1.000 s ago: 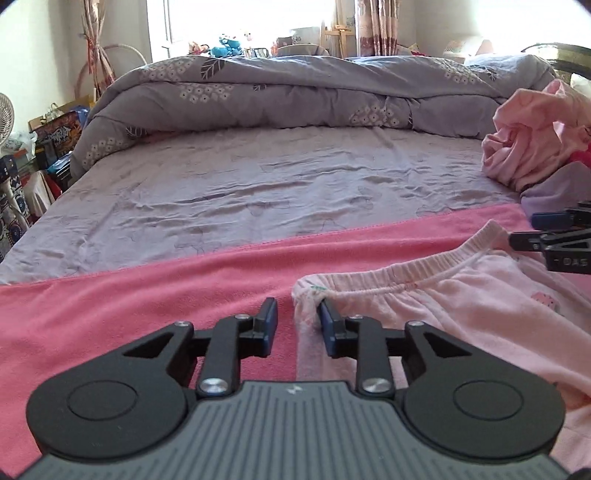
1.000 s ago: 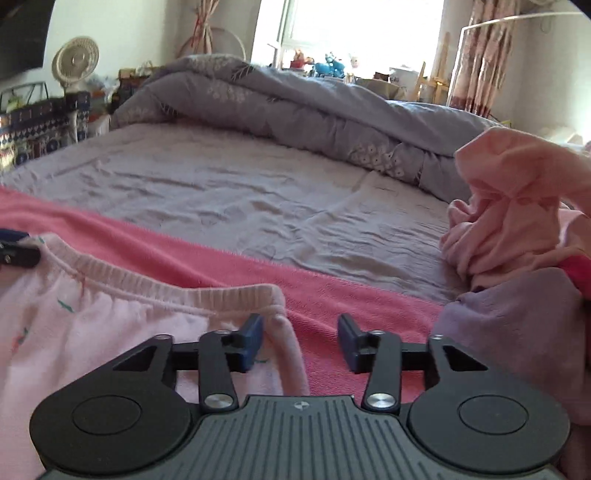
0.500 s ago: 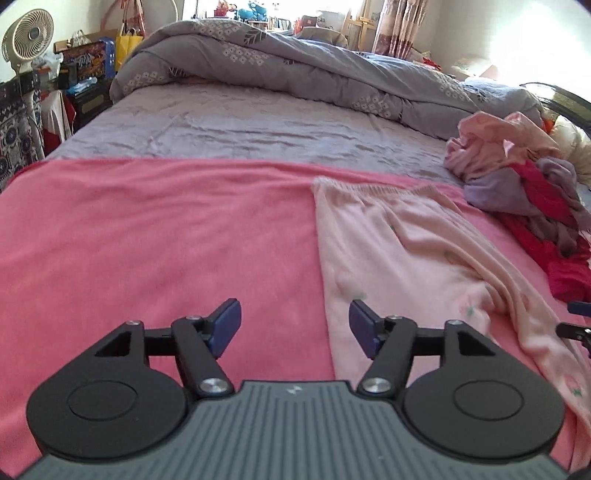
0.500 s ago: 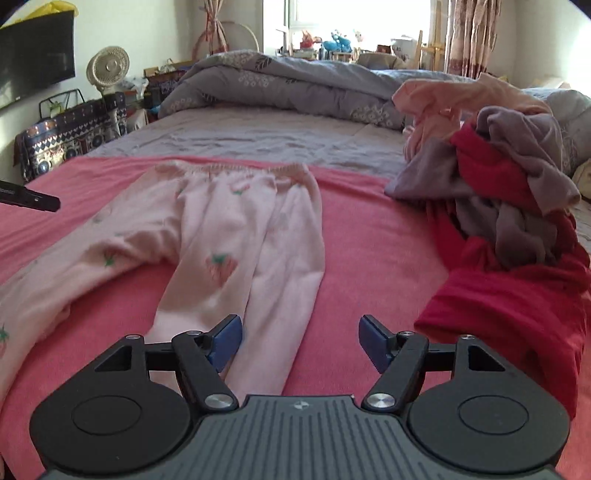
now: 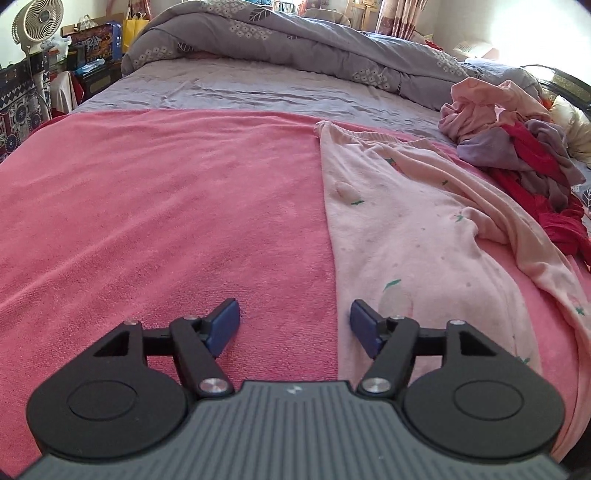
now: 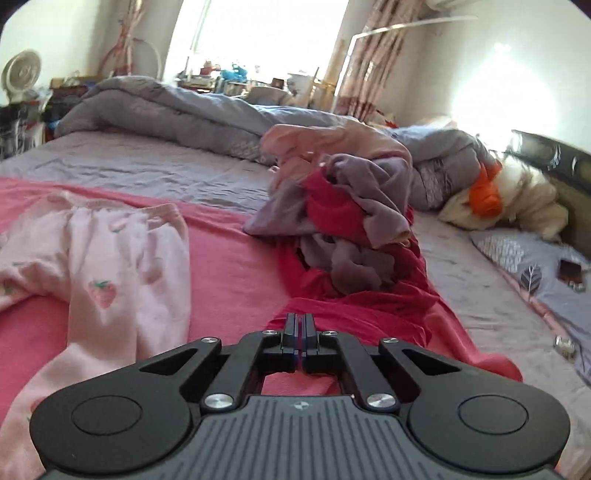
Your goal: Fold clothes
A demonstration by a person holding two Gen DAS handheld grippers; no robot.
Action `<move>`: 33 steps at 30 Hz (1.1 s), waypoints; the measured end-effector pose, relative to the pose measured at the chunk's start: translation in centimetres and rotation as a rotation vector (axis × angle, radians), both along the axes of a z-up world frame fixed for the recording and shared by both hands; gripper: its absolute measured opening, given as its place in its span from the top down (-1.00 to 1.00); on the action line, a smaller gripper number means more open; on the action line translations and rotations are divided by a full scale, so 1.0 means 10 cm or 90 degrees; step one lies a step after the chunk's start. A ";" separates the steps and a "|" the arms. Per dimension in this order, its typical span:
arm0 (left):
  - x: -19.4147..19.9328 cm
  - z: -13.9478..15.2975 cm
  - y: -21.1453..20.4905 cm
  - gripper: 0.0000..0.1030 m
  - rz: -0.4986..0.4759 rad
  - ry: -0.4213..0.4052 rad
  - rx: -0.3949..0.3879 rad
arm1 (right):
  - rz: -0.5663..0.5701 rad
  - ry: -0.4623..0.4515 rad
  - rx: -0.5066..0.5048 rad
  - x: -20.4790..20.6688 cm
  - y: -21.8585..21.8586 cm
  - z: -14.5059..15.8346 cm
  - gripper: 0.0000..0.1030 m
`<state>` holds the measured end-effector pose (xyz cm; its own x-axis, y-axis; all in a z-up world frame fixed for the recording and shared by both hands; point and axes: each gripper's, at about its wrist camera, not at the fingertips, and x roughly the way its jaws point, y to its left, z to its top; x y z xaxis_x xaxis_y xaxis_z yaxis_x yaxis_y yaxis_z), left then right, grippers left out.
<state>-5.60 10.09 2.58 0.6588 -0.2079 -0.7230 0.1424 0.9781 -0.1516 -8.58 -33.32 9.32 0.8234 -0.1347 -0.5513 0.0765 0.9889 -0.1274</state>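
Pale pink strawberry-print trousers [image 5: 406, 229] lie flat on a pink towel [image 5: 166, 206], waistband at the far end and legs running toward me. My left gripper [image 5: 295, 321] hovers low over the left edge of a trouser leg. Its jaws are opening, and that edge runs below the gap, untouched by the blue pads. In the right wrist view the trousers [image 6: 122, 266] lie to the left. My right gripper [image 6: 300, 332] is shut with nothing seen between its fingers, just in front of a red garment [image 6: 369, 306].
A heap of pink, mauve and red clothes [image 6: 351, 221] sits right of the trousers; the heap [image 5: 517, 147] also shows in the left wrist view. A rolled grey duvet [image 5: 295, 40] lines the far side. A white-and-orange plush [image 6: 509, 199] lies by the headboard. A fan [image 5: 31, 24] stands far left.
Both grippers drew back from the waistband toward the trouser legs. The left jaws spread wider. The right gripper swung toward the clothes heap and its jaws snapped shut, empty.
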 end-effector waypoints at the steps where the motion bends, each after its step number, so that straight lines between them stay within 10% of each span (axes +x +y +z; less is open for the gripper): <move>1: 0.00 0.00 0.00 -0.38 -0.001 -0.001 -0.002 | 0.030 0.008 0.053 -0.03 -0.07 0.03 0.90; 3: -0.02 -0.01 0.01 -0.45 -0.007 -0.002 -0.004 | 0.140 0.016 0.154 -0.16 -0.01 0.04 0.74; 5: -0.04 -0.01 0.01 -0.49 -0.009 -0.002 -0.004 | 0.251 0.026 0.225 -0.29 0.28 0.00 -0.11; 7: -0.08 -0.01 0.01 -0.50 -0.009 -0.002 -0.001 | 0.350 0.046 0.274 -0.38 0.70 -0.08 -0.49; 13: -0.17 0.00 0.06 -0.54 -0.015 0.000 0.001 | 0.529 0.143 0.157 -0.70 1.86 -0.37 -0.45; 21: -0.28 -0.05 -0.02 -0.58 -0.025 -0.032 0.039 | 0.612 0.154 0.197 -1.25 1.75 -0.40 -0.31; 27: -0.33 -0.03 -0.06 -0.58 -0.014 -0.032 0.049 | 0.613 0.194 0.241 -1.25 2.10 -0.71 0.25; 29: -0.38 -0.01 -0.04 -0.58 -0.015 -0.029 0.047 | 0.599 0.207 0.238 -1.15 2.24 -0.79 0.72; 33: -0.50 0.09 0.07 -0.58 -0.016 -0.034 0.050 | 0.604 0.210 0.333 -0.99 2.26 -0.69 0.84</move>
